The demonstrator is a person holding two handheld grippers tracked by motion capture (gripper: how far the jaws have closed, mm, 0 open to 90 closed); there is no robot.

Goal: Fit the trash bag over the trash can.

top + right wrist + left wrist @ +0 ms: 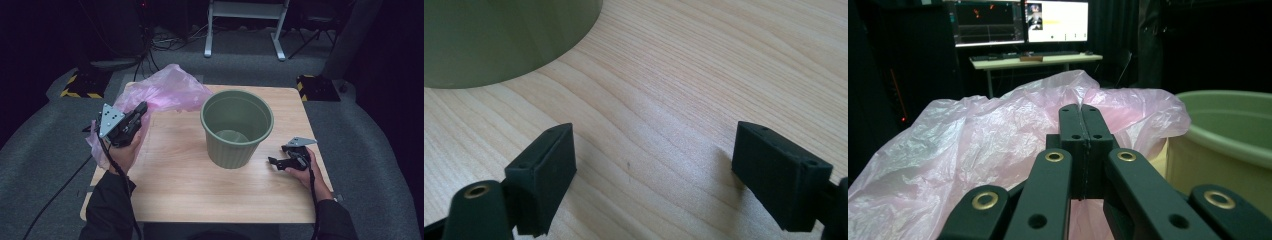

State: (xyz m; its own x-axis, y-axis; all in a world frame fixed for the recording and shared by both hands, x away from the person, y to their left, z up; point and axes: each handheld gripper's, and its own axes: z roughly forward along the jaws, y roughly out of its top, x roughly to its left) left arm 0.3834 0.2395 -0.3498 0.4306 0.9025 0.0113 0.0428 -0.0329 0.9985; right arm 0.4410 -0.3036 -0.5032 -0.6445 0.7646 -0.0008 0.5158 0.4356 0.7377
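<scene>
A crumpled pink plastic bag (170, 87) is lifted over the wooden table's (175, 170) back left corner. My left gripper (142, 107) is shut on a fold of it, and more film hangs down behind the hand. In the left gripper view the jaws (1081, 112) press flat together, with the pink bag (973, 145) bunched around and beyond them. A green plastic bin (232, 152) stands upright at mid-table and looks empty. My right gripper (272, 161) rests low on the table right of the bin, open, with bare wood between its jaws (654, 145). The bin's wall (499, 40) is close ahead of it.
Grey carpet surrounds the table. Yellow-and-black striped blocks (82, 85) (317, 87) sit by the far corners. A white desk frame (245, 25) stands further back. Lit monitors (1023, 22) stand on a desk beyond the bag. A cable trails from my left hand to the floor.
</scene>
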